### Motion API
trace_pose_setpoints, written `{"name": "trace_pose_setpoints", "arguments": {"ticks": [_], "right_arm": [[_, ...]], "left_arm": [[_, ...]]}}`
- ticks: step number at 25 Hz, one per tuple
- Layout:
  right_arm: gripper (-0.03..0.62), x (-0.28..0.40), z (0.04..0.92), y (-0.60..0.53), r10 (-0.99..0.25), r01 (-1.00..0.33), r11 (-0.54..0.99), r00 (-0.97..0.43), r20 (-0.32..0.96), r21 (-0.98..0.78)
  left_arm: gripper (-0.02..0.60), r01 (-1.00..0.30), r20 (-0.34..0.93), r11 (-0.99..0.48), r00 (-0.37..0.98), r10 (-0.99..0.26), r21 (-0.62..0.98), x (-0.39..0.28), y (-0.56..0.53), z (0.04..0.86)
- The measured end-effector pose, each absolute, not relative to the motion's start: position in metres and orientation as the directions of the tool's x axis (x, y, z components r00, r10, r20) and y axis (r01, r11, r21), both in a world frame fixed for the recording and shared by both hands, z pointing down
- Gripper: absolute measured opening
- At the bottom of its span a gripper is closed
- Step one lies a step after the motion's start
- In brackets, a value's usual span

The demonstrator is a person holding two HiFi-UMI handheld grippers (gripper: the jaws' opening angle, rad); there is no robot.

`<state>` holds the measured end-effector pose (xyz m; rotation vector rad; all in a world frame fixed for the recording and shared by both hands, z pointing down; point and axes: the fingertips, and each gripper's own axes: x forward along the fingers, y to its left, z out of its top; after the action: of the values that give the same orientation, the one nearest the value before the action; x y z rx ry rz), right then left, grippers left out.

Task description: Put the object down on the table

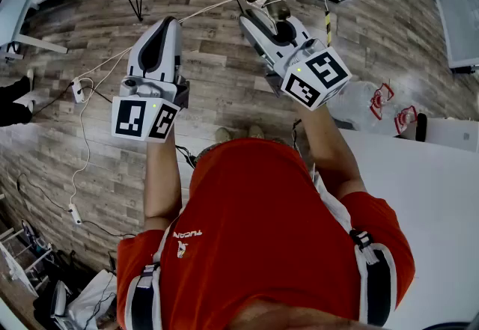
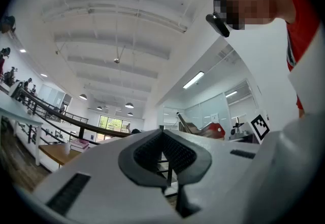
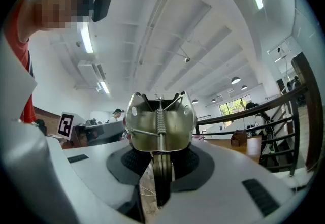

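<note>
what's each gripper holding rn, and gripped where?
Right gripper is shut on a metal spring tool, pads pinching its narrow flat end; the wide sprung end sticks out past the jaws. Left gripper is shut, empty.

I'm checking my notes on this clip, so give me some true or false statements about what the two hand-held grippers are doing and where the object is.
1. The right hand-held gripper is closed on a metal spring tool. True.
2. The left hand-held gripper holds a second tool. False: its jaws are together with nothing between them.
3. The metal spring tool already lies on the white table. False: it is held up in the air, over the wooden floor.
4. The person holding the grippers wears a red shirt. True.
</note>
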<state>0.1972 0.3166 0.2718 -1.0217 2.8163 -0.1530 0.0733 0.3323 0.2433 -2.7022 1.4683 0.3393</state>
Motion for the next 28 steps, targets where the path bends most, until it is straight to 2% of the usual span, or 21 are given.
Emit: {"name": "trace_pose_setpoints", "arguments": {"ticks": [7,17,28], "right_arm": [[0.115,0.180,0.271,0.315,-0.635,-0.620,0.772,-0.764,-0.117,-0.142],[0.115,0.117,0.281,0.284,-0.656,-0.642,0.753,-0.751,-0.079,-0.144],[0.115,0.075,0.297,0.165,-0.619,-0.607,0.783,-0.782,-0.073,-0.140]], "left_arm": [[0.009,-0.836,-0.221,-0.544,0.518,-0.826,0.074,0.052,0.326,0.248],[0.009,-0.837,-0.228,-0.542,0.514,-0.827,0.075,-0.027,0.293,0.257],[0.009,-0.885,-0.186,-0.459,0.440,-0.878,0.072,-0.077,0.188,0.276]]}}
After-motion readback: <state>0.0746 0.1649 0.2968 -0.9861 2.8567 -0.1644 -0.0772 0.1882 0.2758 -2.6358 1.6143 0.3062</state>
